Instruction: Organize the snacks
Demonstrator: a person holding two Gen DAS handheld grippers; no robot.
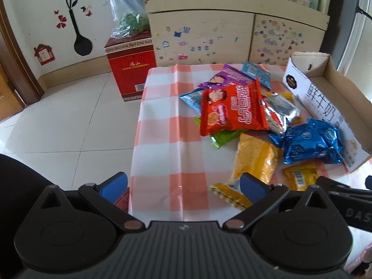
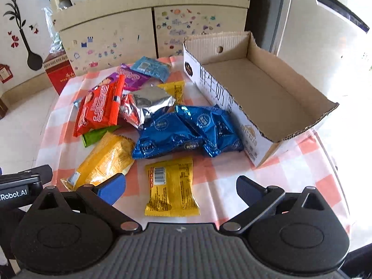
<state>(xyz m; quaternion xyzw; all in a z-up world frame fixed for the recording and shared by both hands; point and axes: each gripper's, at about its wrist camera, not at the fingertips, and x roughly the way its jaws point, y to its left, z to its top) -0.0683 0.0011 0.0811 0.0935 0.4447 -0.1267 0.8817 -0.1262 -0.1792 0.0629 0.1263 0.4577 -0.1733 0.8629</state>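
Several snack packets lie in a heap on a table with a pink checked cloth [image 1: 176,139]. A red packet [image 1: 232,108] sits on top, with a silver one [image 1: 279,111], two blue ones [image 2: 186,132], a long yellow pack [image 2: 104,160] and a small yellow packet [image 2: 171,190] around it. An open cardboard box [image 2: 267,97] with nothing in it stands to the right of the heap. My left gripper [image 1: 183,186] hovers open over the table's near left part, holding nothing. My right gripper [image 2: 181,188] is open above the small yellow packet, not touching it.
A sticker-covered cabinet [image 1: 209,34] stands behind the table. On the tiled floor at the left sits a red carton [image 1: 131,69] with a plastic bag [image 1: 129,11] on top. The table's left edge drops to the floor near my left gripper.
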